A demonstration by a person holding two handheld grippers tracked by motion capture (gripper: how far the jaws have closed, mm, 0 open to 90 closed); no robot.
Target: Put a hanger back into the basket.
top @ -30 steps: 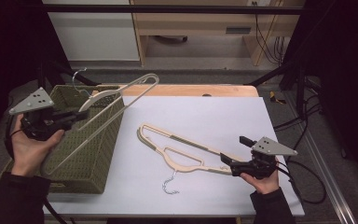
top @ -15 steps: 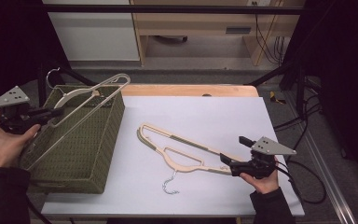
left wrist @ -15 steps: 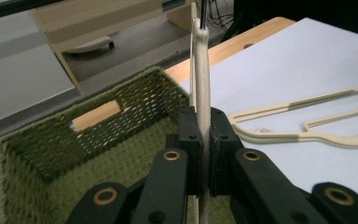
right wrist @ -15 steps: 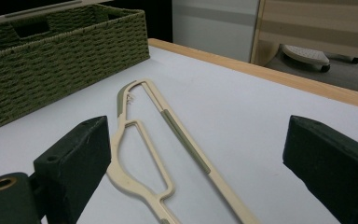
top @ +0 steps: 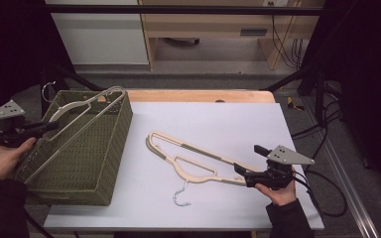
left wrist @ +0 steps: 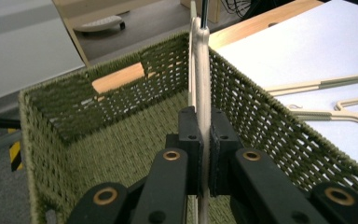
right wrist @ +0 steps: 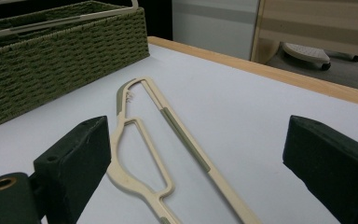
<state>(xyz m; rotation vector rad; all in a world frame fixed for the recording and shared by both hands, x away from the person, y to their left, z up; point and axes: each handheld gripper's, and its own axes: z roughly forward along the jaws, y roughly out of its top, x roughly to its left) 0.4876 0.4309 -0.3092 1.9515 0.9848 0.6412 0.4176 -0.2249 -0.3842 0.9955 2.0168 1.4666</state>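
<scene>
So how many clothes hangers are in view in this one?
2. One hanger is clamped in the left gripper and leans over the green woven basket. The other hanger lies flat on the white table, between the open jaws of the right gripper.

In the left gripper view, the held hanger [left wrist: 200, 84] ran off the top edge at twelve o'clock and vanished behind the jaws below. In the right gripper view, the table hanger [right wrist: 142, 154] was cut off at six o'clock, its hook unseen.
</scene>
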